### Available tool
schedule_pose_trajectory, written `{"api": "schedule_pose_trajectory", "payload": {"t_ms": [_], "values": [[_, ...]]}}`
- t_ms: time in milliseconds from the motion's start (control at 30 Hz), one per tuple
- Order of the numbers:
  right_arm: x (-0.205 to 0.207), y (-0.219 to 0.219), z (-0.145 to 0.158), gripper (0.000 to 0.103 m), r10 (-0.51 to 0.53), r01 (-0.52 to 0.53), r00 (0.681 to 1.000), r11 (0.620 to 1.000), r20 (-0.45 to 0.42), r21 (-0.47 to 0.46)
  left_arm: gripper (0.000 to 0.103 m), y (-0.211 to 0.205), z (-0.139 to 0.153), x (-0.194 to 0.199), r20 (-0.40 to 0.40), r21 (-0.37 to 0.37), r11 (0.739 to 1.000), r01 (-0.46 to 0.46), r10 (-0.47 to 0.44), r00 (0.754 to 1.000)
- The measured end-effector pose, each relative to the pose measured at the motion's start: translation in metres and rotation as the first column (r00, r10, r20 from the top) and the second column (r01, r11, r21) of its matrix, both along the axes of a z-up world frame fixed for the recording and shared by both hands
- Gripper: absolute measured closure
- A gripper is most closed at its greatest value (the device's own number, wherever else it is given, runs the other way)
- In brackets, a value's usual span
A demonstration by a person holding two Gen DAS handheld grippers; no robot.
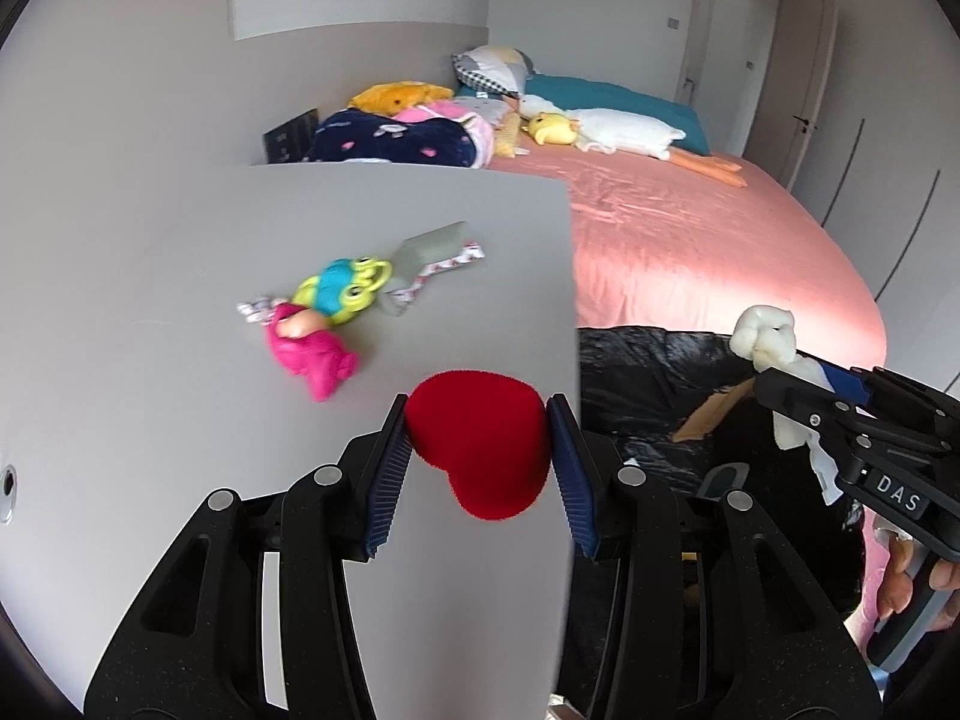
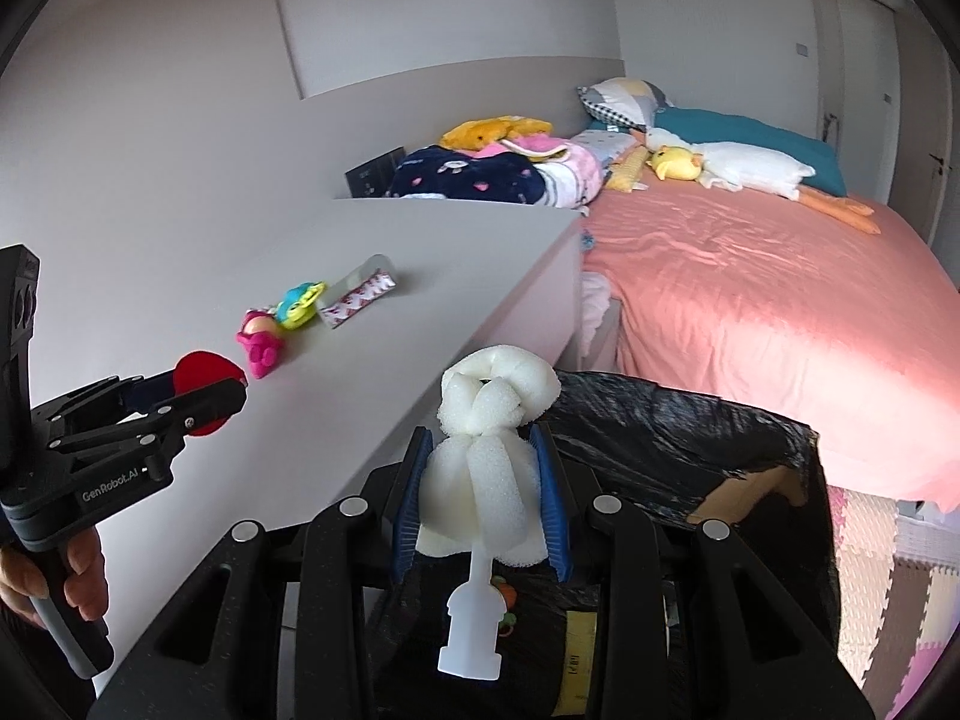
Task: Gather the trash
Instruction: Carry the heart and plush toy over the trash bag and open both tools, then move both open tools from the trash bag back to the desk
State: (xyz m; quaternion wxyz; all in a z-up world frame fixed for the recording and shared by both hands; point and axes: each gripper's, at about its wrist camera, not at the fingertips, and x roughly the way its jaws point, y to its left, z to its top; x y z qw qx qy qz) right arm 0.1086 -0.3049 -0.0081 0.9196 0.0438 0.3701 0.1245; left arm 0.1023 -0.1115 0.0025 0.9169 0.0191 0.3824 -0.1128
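Two grippers: left gripper (image 1: 480, 420) clamping one red heart (image 1: 480, 444) over the grey desk (image 1: 150, 300); right gripper (image 2: 483, 468), marked "DAS", squeezing one white sponge brush (image 2: 486, 450) above the black-lined bin (image 2: 690, 438). "GenRobot.AI" on the left.

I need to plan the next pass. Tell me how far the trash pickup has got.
Done: some scraps already lie inside the black-lined bin. In hand: the left gripper holds a red heart over the grey table; the right gripper holds a white sponge brush above the bin. Left: a pink toy, a green and blue toy and a wrapper on the table.
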Motion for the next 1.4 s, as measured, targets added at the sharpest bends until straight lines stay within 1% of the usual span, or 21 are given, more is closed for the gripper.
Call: {"api": "schedule_pose_trajectory", "payload": {"t_ms": [300, 500, 633, 800, 833, 867, 900, 933, 967, 1000, 1133, 1400], "values": [[-0.004, -0.040, 0.000, 0.068, -0.067, 0.067, 0.998, 0.998, 0.009, 0.011, 0.058, -0.041, -0.001, 0.001, -0.008, 0.011, 0.997, 0.073, -0.073, 0.997], [-0.008, -0.067, 0.001, 0.068, -0.127, 0.127, 0.992, 0.992, 0.013, 0.001, 0.058, -0.074, -0.003, 0.000, -0.015, 0.019, 0.990, 0.142, -0.142, 0.990], [-0.009, -0.084, 0.001, 0.068, -0.171, 0.171, 0.985, 0.985, 0.012, -0.011, 0.058, -0.097, -0.007, -0.003, -0.027, 0.027, 0.978, 0.207, -0.207, 0.978], [-0.012, -0.105, 0.002, 0.067, -0.213, 0.213, 0.977, 0.977, 0.004, -0.012, 0.057, -0.119, -0.012, -0.010, -0.045, 0.043, 0.953, 0.300, -0.298, 0.953], [-0.011, -0.107, 0.002, 0.058, -0.217, 0.217, 0.976, 0.976, -0.002, -0.020, 0.050, -0.123, -0.013, -0.012, -0.054, 0.038, 0.944, 0.327, -0.325, 0.944], [-0.010, -0.108, 0.001, 0.053, -0.223, 0.223, 0.975, 0.975, -0.006, -0.028, 0.042, -0.127, -0.014, -0.014, -0.065, 0.035, 0.934, 0.357, -0.354, 0.933], [-0.011, -0.112, 0.002, 0.035, -0.242, 0.241, 0.970, 0.970, -0.006, -0.030, 0.023, -0.129, -0.015, -0.016, -0.067, 0.041, 0.925, 0.377, -0.374, 0.925], [-0.012, -0.113, 0.003, 0.021, -0.255, 0.255, 0.967, 0.967, 0.001, -0.025, 0.010, -0.131, -0.015, -0.020, -0.054, 0.066, 0.920, 0.386, -0.383, 0.922], [-0.014, -0.116, 0.003, 0.018, -0.273, 0.273, 0.962, 0.962, 0.013, -0.019, 0.009, -0.133, -0.014, -0.024, -0.032, 0.093, 0.916, 0.390, -0.389, 0.921], [-0.015, -0.118, 0.004, 0.017, -0.292, 0.293, 0.956, 0.956, 0.022, -0.017, 0.009, -0.134, -0.013, -0.027, -0.022, 0.108, 0.911, 0.397, -0.397, 0.918], [-0.014, -0.122, 0.003, 0.017, -0.311, 0.311, 0.950, 0.950, 0.014, -0.014, 0.009, -0.131, -0.012, -0.027, -0.027, 0.108, 0.915, 0.389, -0.388, 0.921], [-0.013, -0.115, 0.003, 0.017, -0.296, 0.296, 0.955, 0.955, 0.015, -0.020, 0.009, -0.125, -0.011, -0.025, -0.022, 0.102, 0.923, 0.371, -0.370, 0.929]]}}
